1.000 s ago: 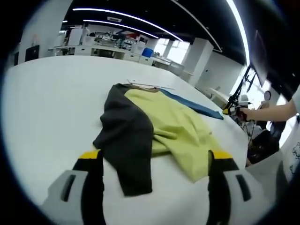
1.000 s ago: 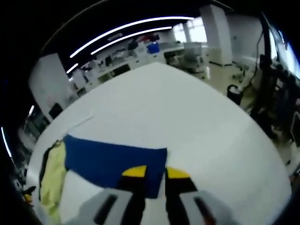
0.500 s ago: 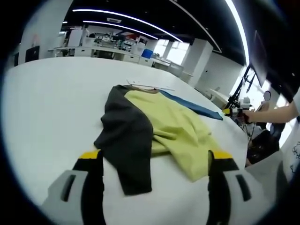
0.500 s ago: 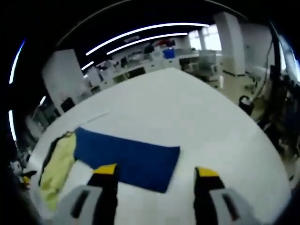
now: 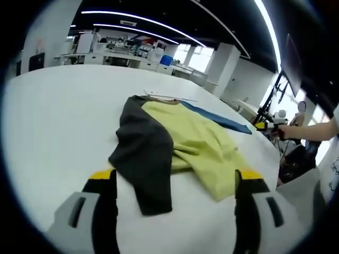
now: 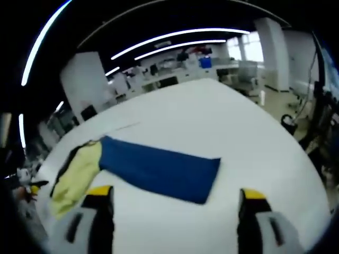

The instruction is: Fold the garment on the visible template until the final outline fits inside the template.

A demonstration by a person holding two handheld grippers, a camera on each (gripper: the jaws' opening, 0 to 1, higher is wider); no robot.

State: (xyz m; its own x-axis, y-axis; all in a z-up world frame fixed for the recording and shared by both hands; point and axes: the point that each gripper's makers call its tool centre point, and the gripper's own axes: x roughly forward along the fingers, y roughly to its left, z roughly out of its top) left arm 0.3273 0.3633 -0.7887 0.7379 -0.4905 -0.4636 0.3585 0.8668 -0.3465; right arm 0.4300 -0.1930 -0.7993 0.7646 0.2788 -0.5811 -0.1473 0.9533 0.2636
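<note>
White table (image 5: 47, 121) spans both views, mostly bare: open surface across the left half of the left gripper view, and across the right and far side of the right gripper view, table edge curving at right there. Garment (image 5: 175, 143), yellow-green body with dark grey sleeve, lies rumpled mid-frame in the left gripper view, its near hem just above and between the jaw tips; in the right gripper view it sits at left. Blue template (image 6: 159, 169) lies flat mid-frame in the right gripper view, one end under the garment, right edge free; left gripper view shows it as a blue strip past the garment, upper right. Left gripper (image 5: 175, 182) jaws wide apart, holding nothing. Right gripper (image 6: 175, 201) jaws wide apart, empty, above the table just short of the template's near edge.
</note>
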